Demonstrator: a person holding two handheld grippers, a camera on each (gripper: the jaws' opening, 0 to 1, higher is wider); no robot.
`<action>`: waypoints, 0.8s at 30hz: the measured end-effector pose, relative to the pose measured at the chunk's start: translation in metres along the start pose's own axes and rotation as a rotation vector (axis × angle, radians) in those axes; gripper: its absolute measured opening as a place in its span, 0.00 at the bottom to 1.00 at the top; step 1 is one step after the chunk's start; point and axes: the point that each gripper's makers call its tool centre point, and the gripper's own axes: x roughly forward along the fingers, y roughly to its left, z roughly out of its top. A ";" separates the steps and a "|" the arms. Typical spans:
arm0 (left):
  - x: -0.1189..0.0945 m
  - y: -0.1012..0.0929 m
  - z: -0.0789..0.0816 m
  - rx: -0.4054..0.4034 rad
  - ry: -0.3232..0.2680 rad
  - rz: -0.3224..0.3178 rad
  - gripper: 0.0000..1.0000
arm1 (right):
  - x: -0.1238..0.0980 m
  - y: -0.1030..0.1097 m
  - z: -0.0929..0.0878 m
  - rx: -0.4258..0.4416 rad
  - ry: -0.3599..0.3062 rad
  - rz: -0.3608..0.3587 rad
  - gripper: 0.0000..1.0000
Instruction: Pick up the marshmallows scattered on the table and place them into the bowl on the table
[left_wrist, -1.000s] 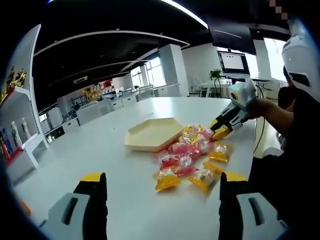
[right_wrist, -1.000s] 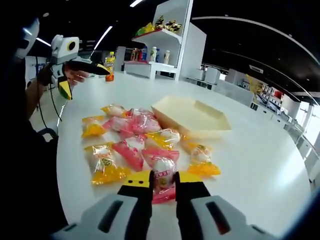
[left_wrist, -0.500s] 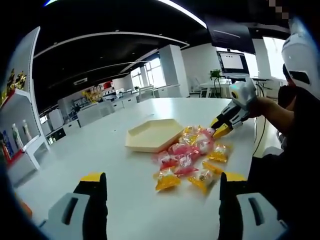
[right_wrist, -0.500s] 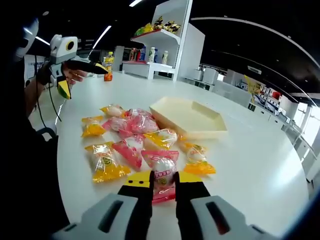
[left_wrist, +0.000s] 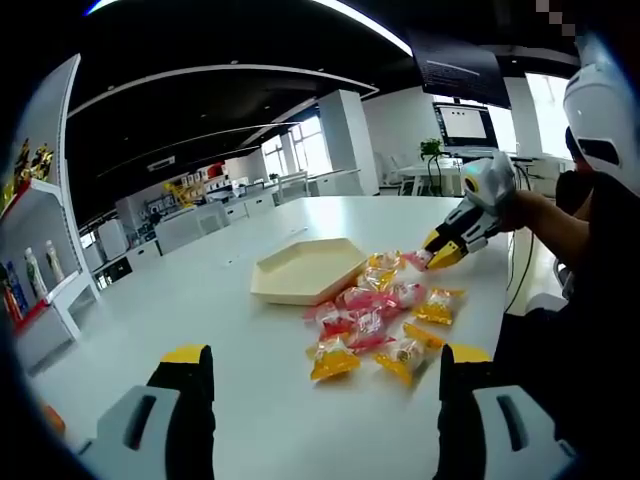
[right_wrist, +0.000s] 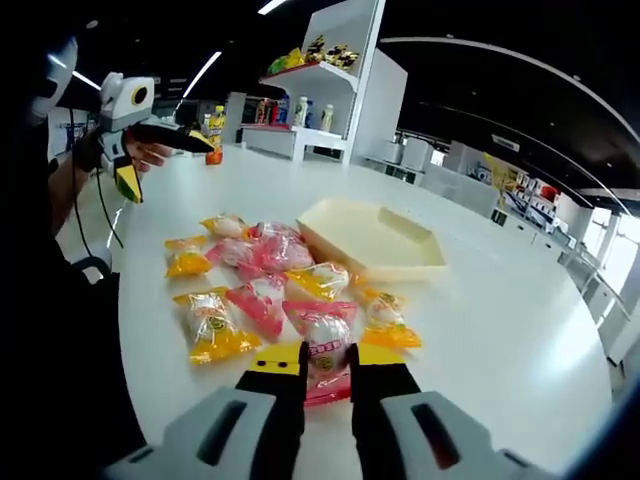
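In the right gripper view, the right gripper rises from the bottom centre with its yellow-tipped jaws pinched close together on a pink-wrapped marshmallow, which sticks out above and below the jaw tips. In the left gripper view the same gripper comes in from the upper right, its tips nipped on the pink packet above the far edge of the pile, with a person's hand and dark sleeve behind it.

The left gripper stands at the bottom of its own view with its jaws spread wide apart and nothing between them. In the right gripper view it hangs in the upper left of the frame, well apart from the packets, held by a hand.

The scattered marshmallows, in yellow and pink wrappers, lie in a loose cluster in the middle of the white table; in the left gripper view the cluster sits right of centre. Just beside the pile is the bowl, a shallow cream hexagonal tray, seen upper right of the packets in the right gripper view and left of them in the left gripper view. I cannot tell whether any packet lies in it.

White shelves with bottles stand at the top centre of the right gripper view.
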 end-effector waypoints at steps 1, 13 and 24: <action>0.000 0.000 0.000 0.000 0.000 0.000 0.93 | -0.001 -0.001 0.000 -0.001 0.000 -0.002 0.15; 0.003 -0.002 -0.001 -0.004 0.002 -0.009 0.93 | -0.014 -0.003 0.012 0.028 -0.046 0.000 0.15; 0.002 -0.001 -0.002 -0.006 0.003 -0.004 0.93 | -0.023 -0.011 0.017 0.027 -0.059 -0.027 0.15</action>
